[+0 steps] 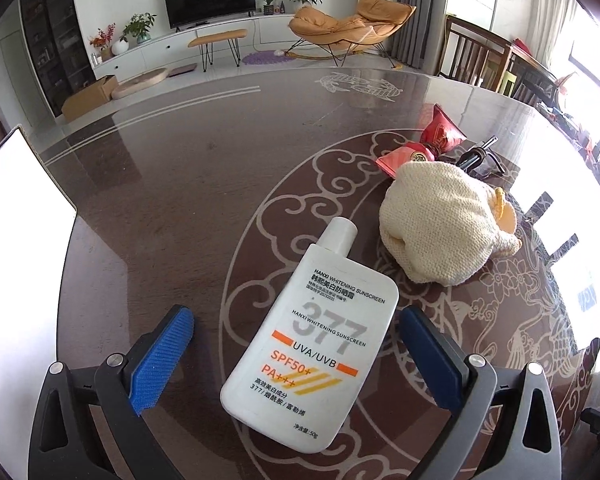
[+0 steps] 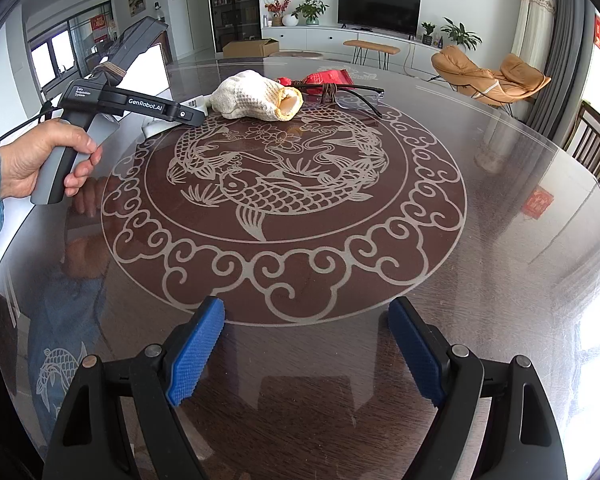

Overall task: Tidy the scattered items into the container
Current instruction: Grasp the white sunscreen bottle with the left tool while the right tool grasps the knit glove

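A white sunscreen bottle [image 1: 312, 344] lies flat on the glass table, between the open blue fingers of my left gripper [image 1: 296, 356], which do not touch it. Beyond it lie a cream knitted pouch [image 1: 440, 224], red packets [image 1: 440, 136] and black glasses [image 1: 480, 160]. A white container [image 1: 20, 232] stands at the left edge. My right gripper [image 2: 306, 352] is open and empty over bare table. In the right wrist view I see the pouch [image 2: 252, 98], red packets [image 2: 326, 77], glasses [image 2: 340, 92] and the left gripper's body [image 2: 124, 102] in a hand.
The round glass table [image 2: 284, 184] has a carved fish pattern. Wooden chairs [image 1: 476, 56] stand at its far right side. A white box wall [image 2: 148, 68] shows behind the left gripper. The living room lies beyond.
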